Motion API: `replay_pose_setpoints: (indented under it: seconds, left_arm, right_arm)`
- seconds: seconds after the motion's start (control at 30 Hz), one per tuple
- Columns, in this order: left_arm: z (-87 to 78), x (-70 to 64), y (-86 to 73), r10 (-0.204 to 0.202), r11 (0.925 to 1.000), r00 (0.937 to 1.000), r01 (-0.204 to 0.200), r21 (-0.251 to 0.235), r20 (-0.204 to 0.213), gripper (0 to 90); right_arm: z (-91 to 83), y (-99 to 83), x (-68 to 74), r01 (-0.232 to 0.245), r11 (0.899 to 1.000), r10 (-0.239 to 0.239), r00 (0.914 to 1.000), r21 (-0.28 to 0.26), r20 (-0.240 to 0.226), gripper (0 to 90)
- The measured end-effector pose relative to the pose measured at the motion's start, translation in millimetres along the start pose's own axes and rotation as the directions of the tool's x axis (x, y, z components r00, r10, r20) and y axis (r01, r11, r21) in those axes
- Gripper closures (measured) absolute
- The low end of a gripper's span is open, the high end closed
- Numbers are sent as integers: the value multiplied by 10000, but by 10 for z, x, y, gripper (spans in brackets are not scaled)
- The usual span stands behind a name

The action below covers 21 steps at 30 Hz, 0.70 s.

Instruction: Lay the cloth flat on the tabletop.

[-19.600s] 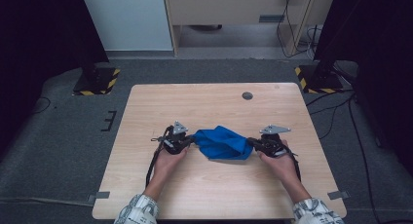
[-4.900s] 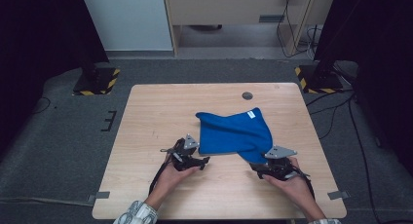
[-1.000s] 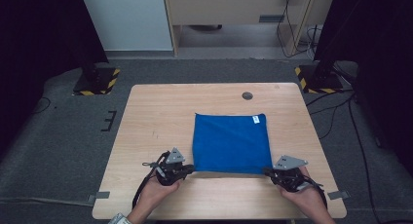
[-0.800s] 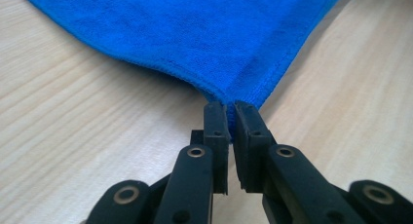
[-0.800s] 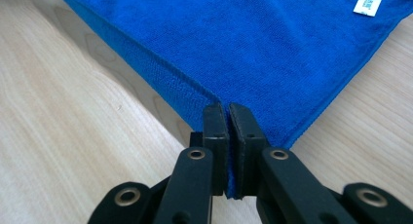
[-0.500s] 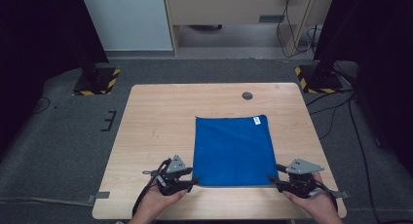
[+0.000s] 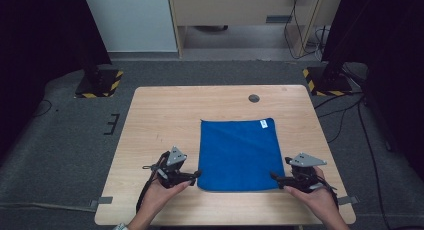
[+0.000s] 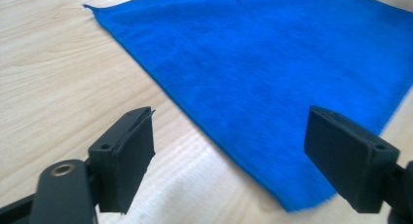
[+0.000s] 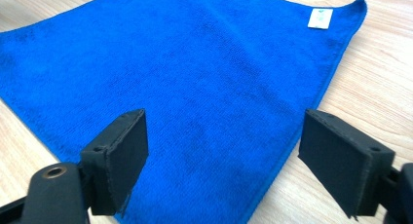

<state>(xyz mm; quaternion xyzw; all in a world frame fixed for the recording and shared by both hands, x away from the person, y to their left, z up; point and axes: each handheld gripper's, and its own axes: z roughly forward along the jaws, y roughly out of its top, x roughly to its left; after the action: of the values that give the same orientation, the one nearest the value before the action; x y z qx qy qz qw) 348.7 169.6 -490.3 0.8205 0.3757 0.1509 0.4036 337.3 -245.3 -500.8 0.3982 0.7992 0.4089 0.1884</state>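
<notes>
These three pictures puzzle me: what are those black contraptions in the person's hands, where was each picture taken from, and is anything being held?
There is no robot here. A person sits at a wooden table and holds a hand-operated grasping tool in each hand: the left tool and the right tool.

The high view comes from a fixed camera above the table, with the person's hands coming in from the bottom. The other two pictures come from small cameras that ride on the tools and look along their two black jaws.

On the table lies a blue cloth, spread flat, with a small white label at its far right corner. Farther back there is a round dark spot in the tabletop.

Nothing is held. Both tools have their jaws wide apart, each at a near corner of the cloth.
</notes>
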Motion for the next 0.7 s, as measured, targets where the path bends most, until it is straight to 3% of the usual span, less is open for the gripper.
replay_pose_setpoints:
  seconds: [0.23,0.33,0.47,0.7]
  left_arm:
    - [72,136,35,-43,9999,9999,41,-153,-152,117]
    - [131,215,37,-16,10000,9997,15,-26,-224,100]
    - [120,294,28,-103,9997,9998,98,-232,-184,75]
    - [67,394,-22,-226,9996,9989,219,-174,-420,72]
  right_arm:
    - [162,94,35,-182,9997,185,9996,155,-191,127]
    - [255,176,79,-15,9998,20,9996,205,-265,119]
    - [386,265,187,270,9992,-251,9975,285,-654,109]
    - [599,451,431,689,9967,-634,9911,438,-1168,112]
